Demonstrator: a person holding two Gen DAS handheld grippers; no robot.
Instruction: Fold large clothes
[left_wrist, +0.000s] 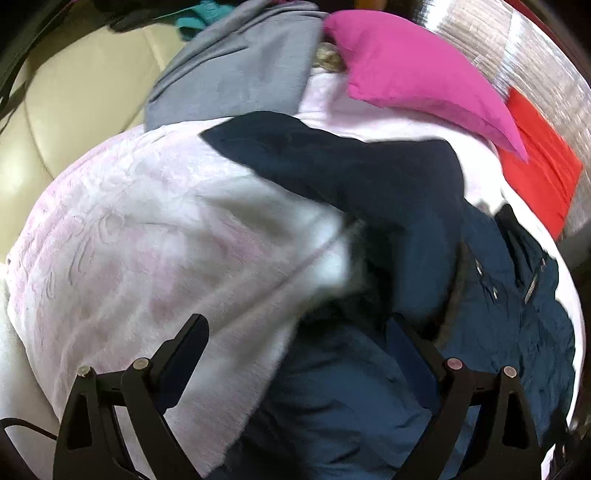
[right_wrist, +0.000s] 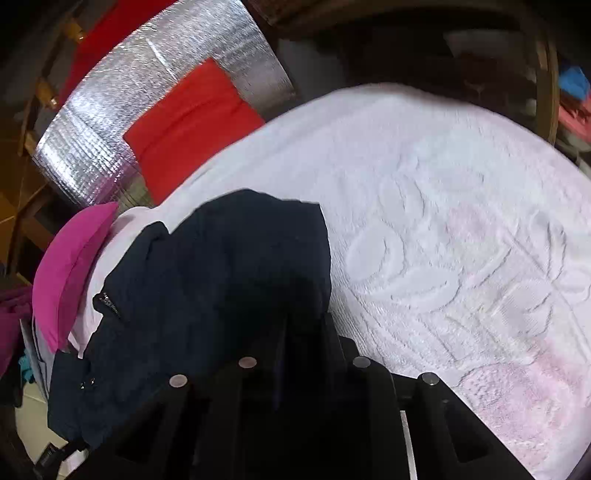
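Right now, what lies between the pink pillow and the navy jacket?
A strip of the white blanket, seen in both views, separates the pink pillow from the navy jacket.

Domestic living space, cream leather sofa (left_wrist: 74, 96), embossed pink-white blanket (right_wrist: 461, 240) spread as work surface, magenta cushion (left_wrist: 417, 74), red cushion (right_wrist: 192, 129), silver foil insulation sheet (right_wrist: 155, 92), loose clothing heaped around
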